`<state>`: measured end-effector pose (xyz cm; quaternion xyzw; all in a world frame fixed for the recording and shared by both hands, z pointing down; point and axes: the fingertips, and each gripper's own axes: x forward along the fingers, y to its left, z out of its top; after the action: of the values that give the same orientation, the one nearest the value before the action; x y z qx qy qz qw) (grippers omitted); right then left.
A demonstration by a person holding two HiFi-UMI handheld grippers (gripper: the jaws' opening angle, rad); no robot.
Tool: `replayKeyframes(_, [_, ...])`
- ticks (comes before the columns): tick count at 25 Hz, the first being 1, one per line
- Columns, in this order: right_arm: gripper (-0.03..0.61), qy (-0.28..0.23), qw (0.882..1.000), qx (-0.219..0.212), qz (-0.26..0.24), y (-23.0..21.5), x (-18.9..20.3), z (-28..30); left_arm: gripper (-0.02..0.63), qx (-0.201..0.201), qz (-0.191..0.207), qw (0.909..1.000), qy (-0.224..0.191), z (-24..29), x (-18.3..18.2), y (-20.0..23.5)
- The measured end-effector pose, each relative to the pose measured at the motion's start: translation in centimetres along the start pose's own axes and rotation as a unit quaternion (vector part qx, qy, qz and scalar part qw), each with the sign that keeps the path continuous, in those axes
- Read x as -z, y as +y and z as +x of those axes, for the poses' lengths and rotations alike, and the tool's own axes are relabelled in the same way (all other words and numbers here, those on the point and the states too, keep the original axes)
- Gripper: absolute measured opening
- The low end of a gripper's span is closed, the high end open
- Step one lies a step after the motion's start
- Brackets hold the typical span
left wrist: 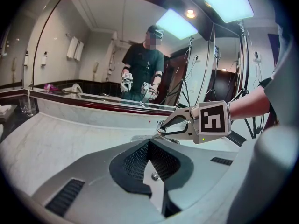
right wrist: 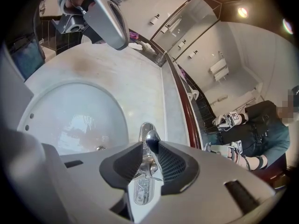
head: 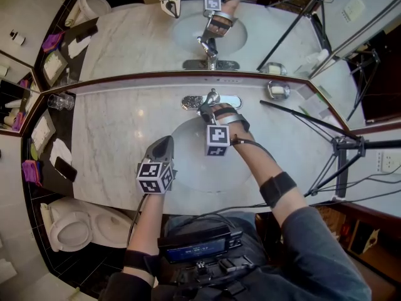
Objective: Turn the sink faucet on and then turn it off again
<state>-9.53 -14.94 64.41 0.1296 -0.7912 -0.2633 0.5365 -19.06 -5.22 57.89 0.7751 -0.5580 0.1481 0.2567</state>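
Note:
The chrome faucet [head: 212, 97] stands at the back rim of the white sink basin [head: 187, 144]. My right gripper [head: 207, 110] reaches over the basin to it. In the right gripper view the two dark pads [right wrist: 170, 161] sit on either side of the faucet lever [right wrist: 148, 138] and press on it. I cannot tell whether water is running. My left gripper [head: 164, 145] hangs over the basin's front left rim, shut and empty. In the left gripper view its jaws [left wrist: 148, 147] meet, and the right gripper [left wrist: 164, 129] shows beyond them at the faucet.
A mirror runs along the back of the marble counter [head: 113, 137]. Glass tumblers [head: 61, 101] stand at the far left, a soap dish [head: 277, 90] at the back right. A tripod [head: 341, 146] stands to the right, a toilet [head: 70, 229] at lower left.

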Motion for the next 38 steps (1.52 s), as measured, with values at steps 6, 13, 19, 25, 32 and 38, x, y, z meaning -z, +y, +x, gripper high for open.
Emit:
replayKeyframes(6, [0.115, 0.017, 1.0, -0.003, -0.015, 0.0, 0.0, 0.0, 0.003, -0.004, 0.006, 1.0, -0.002, -0.7, -0.1, 0.2])
replayKeyframes(13, [0.098, 0.002, 0.997, 0.007, 0.079, -0.7, 0.4, -2.9, 0.003, -0.002, 0.015, 0.9998, -0.013, -1.6, -0.8, -0.5])
replayKeyframes(19, [0.017, -0.005, 0.991, 0.026, 0.13, -1.7, 1.2, -6.4, 0.003, 0.009, 0.023, 0.9996, -0.016, -2.1, -1.1, -1.8])
replayKeyframes(25, [0.017, -0.011, 0.978, 0.054, 0.199, -2.5, 2.9, -9.8, 0.003, 0.022, 0.035, 0.999, -0.02, -2.3, -1.8, -2.7])
replayKeyframes(32, [0.017, -0.039, 0.941, 0.076, 0.328, -3.1, 5.7, -13.0, 0.003, 0.034, 0.044, 0.9982, -0.025, -2.1, -2.6, -3.3])
replayKeyframes(38, [0.017, -0.092, 0.875, 0.088, 0.468, -3.0, 8.0, -16.3, 0.003, 0.038, 0.05, 0.9977, -0.024, -2.1, -2.7, -3.5])
